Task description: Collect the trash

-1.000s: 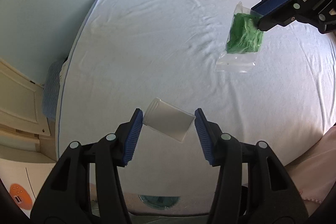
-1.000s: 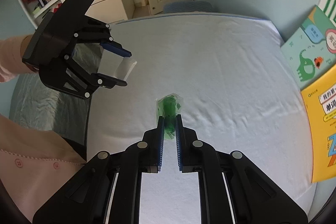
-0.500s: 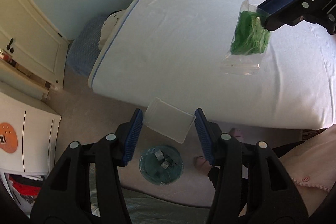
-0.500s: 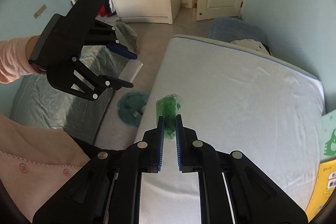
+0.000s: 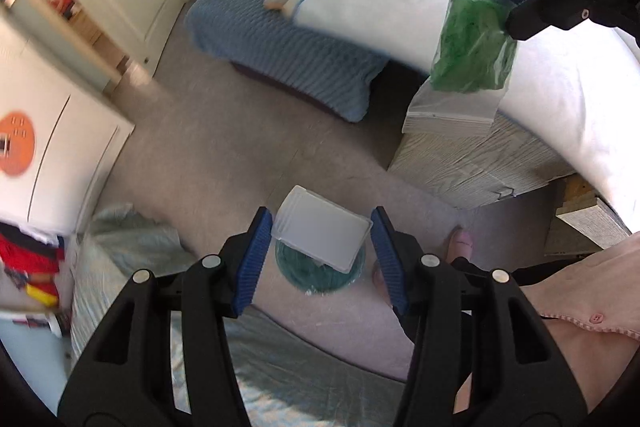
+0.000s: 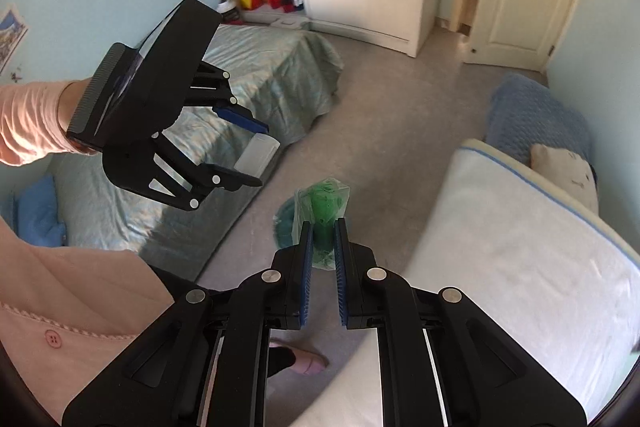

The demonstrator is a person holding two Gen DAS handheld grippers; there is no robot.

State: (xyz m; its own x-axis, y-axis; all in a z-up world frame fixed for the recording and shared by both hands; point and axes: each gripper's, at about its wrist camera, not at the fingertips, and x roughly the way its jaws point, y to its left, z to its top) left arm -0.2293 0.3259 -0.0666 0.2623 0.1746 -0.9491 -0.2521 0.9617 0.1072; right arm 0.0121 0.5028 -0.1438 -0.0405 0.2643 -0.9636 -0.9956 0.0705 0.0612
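— Is the trash in the bin (image 5: 320, 273) already?
— Not yet. The left gripper (image 5: 322, 247) clamps the plastic box (image 5: 322, 239) above it; the right gripper (image 6: 323, 247) pinches the green bag (image 6: 322, 211) near.

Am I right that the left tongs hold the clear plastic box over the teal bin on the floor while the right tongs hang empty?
Not quite. The right tongs are shut on a clear bag of green stuff, as the right wrist view shows. The left tongs do hold the clear plastic box over the teal bin.
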